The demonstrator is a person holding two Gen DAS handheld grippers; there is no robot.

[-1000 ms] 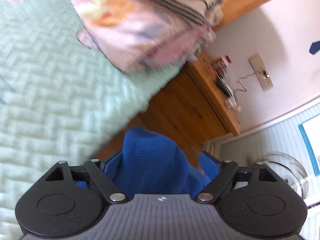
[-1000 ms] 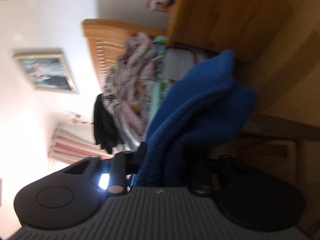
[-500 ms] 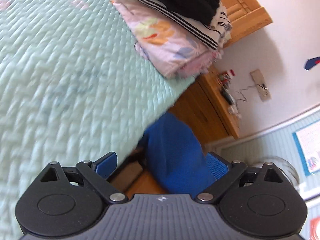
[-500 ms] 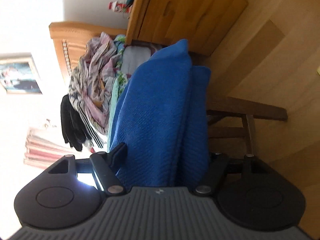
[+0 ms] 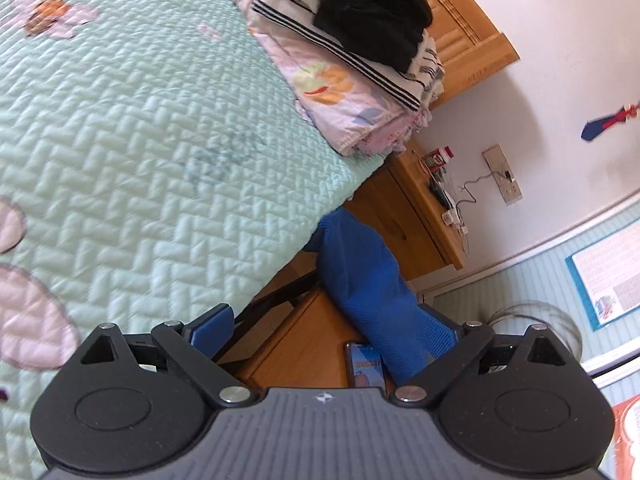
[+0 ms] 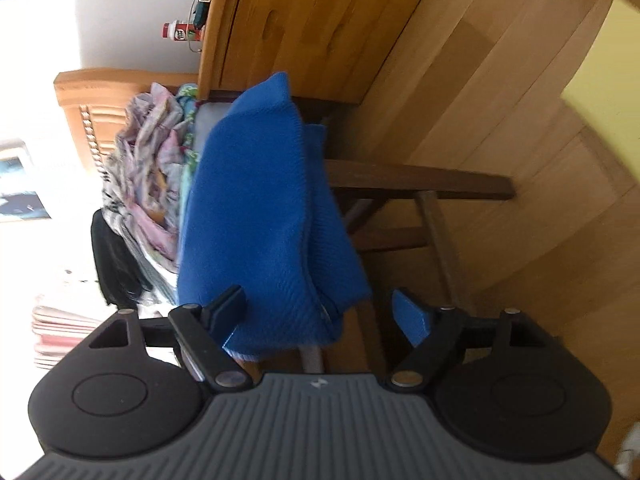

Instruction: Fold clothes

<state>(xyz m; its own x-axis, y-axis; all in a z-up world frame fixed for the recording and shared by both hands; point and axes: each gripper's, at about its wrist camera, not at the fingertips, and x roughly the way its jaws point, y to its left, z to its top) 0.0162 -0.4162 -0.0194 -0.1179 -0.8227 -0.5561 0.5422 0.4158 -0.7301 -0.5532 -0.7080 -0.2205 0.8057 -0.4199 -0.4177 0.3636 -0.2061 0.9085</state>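
A folded blue knit garment (image 6: 256,200) lies on a dark wooden chair (image 6: 420,184) beside the bed. My right gripper (image 6: 320,308) is just behind it with its jaws opening. The garment's near end lies between the fingers, the left pad is at its edge, and the right pad (image 6: 412,316) is clear of it. In the left wrist view the same garment (image 5: 360,280) lies ahead, near the right pad. My left gripper (image 5: 324,320) is open wide and grips nothing.
A bed with a mint quilted cover (image 5: 140,140) fills the left. Several folded clothes (image 5: 360,60) are stacked by the wooden headboard (image 5: 472,28). A wooden nightstand (image 5: 408,216) stands behind the chair. A phone (image 5: 366,364) lies below the garment. The wooden floor (image 6: 500,80) lies to the right.
Both grippers' jaws have spread and let go of the blue garment, which now rests on the chair. The left gripper has drawn back along the bed's edge, away from the garment.
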